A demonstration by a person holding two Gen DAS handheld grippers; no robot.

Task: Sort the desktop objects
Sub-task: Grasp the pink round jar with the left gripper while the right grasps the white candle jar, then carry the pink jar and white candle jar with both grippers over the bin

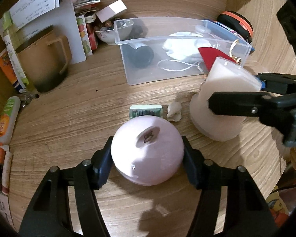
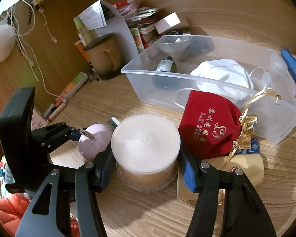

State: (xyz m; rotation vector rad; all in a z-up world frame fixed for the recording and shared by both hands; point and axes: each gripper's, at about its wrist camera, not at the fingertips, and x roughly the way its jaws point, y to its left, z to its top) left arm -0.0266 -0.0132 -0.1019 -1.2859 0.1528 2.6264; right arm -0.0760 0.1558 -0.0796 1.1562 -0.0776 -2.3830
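Note:
My left gripper [image 1: 147, 159] is shut on a round lilac ball-shaped case [image 1: 147, 150], held just over the wooden desk; it also shows in the right wrist view [image 2: 94, 141]. My right gripper [image 2: 146, 165] is shut on a clear round tub of beige cream [image 2: 145, 150], seen tilted in the left wrist view [image 1: 223, 100]. A clear plastic bin [image 1: 140, 39] stands behind, holding a dark bottle [image 1: 142, 54] and a white face mask [image 1: 184, 46]. A red pouch [image 2: 209, 124] with gold cord leans at the bin's front.
A tan mug [image 1: 44, 63], papers and booklets stand at the back left. Tubes [image 1: 7, 118] lie along the left edge. A small green-edged card [image 1: 146, 111] and a shell-like piece [image 1: 174, 111] lie mid-desk. A cream-coloured block [image 2: 248, 166] sits right of my right gripper.

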